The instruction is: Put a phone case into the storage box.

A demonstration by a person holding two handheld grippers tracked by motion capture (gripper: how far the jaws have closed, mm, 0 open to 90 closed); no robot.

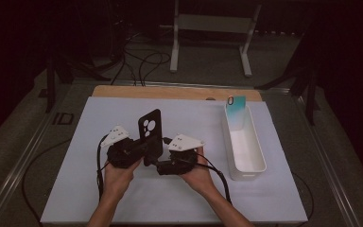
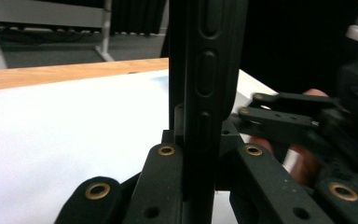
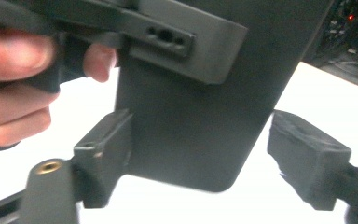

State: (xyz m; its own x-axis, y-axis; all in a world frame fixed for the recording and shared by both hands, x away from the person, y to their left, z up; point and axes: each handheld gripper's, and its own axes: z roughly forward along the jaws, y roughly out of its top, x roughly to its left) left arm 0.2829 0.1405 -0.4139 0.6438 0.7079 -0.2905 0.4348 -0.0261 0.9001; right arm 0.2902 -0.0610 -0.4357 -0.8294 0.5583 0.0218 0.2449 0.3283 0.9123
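I had the black phone case [image 1: 150,128] upright, pinched by its edge between my left gripper [image 2: 193,163] fingers, clamped tight on its thin side. My right gripper [image 3: 200,163] fingers stood wide around the case's lower end: one finger [image 3: 103,154] touching its face, the other [image 3: 307,156] clear of it, so no grip there. Looked like a handover or a two-handed regrasp above the tabletop [image 1: 99,189]. Next move, I judged: close the right fingers squarely on the case before the left lets go. A white bin [image 1: 246,156] holding a teal case [image 1: 236,111] sat well off to the right.
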